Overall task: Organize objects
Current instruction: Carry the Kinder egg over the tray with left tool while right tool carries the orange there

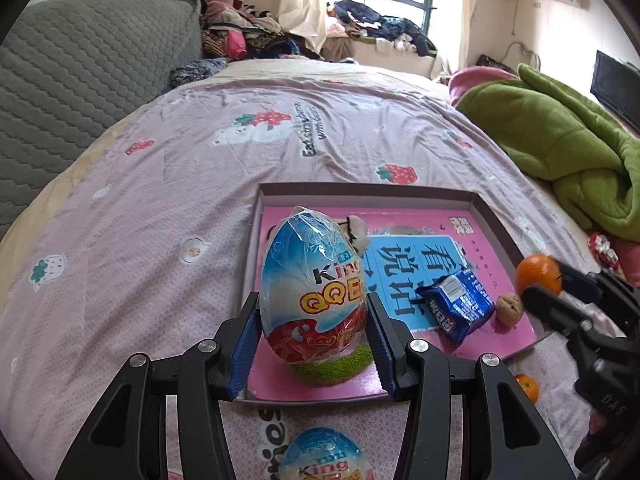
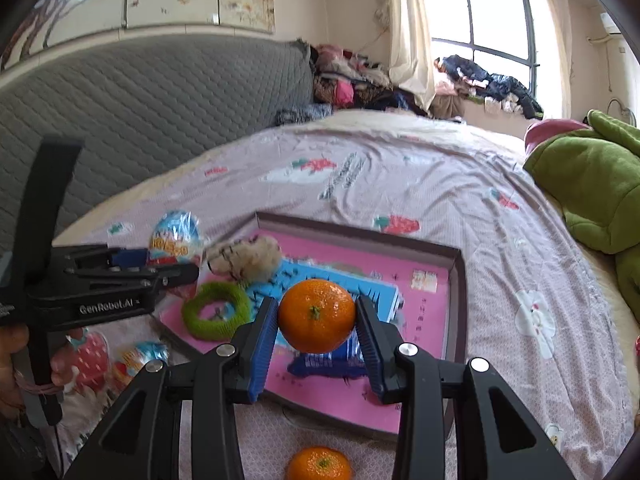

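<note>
Over tray [image 1: 494, 216] | left gripper [image 1: 314, 340] jaws grasp egg [image 1: 314, 280] | right gripper [image 2: 317, 330] jaws grasp tangerine [image 2: 317, 314], tilted down

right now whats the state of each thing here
left gripper: shut on wrapped egg, above the tray
right gripper: shut on tangerine, above the tray
tray: open, on the bed
blue packet: sealed, lying in tray
walnut: whole, in tray
</note>
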Tool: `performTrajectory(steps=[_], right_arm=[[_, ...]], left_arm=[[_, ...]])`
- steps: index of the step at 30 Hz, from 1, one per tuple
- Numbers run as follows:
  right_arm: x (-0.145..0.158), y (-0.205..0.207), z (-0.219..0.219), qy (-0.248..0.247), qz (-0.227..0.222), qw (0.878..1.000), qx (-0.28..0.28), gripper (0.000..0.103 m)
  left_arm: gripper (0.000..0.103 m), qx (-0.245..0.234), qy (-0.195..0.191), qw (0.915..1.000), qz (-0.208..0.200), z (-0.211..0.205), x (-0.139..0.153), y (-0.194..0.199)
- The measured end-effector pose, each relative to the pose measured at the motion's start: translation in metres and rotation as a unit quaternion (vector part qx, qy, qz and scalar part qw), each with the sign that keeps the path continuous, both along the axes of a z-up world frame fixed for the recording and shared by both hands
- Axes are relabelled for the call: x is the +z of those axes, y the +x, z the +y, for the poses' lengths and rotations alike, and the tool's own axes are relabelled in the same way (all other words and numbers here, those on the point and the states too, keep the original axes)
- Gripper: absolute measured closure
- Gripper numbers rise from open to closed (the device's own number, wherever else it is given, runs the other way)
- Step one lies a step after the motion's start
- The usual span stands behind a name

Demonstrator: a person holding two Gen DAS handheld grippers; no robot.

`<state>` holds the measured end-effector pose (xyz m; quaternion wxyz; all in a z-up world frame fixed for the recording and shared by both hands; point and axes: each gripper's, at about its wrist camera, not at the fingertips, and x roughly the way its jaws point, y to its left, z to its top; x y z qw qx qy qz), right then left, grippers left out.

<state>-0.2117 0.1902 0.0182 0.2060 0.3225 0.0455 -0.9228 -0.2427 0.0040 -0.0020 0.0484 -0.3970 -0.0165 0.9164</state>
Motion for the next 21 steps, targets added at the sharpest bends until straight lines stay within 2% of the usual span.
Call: performTrajectory(steps=[6, 10, 15, 21], right_arm=[[-0.02, -0.003, -0.01, 0.038, -0.024, 0.999, 0.006, 0.063], [-0.032, -0.006, -0.013, 0.056, -0.04, 0.998, 0.003, 0.063], [-0.042, -0.011, -0.009, 0.061, -0.059, 0.996, -0.007, 0.063], [-0.044, -0.013, -0.008, 0.066, -0.061, 0.996, -0.008, 0.063]], left_arm=[[0.051, -0.02, -0.004, 0.9996, -0.019, 0.011, -0.012, -0.008], [0.051, -0.037, 0.007, 0.9988, -0.032, 0.017, -0.019, -0.011], [0.051, -0.04, -0.002, 0.9983, -0.041, 0.021, -0.026, -0.017], [0.051, -0.034, -0.002, 0.998, -0.053, 0.019, -0.032, -0.023]])
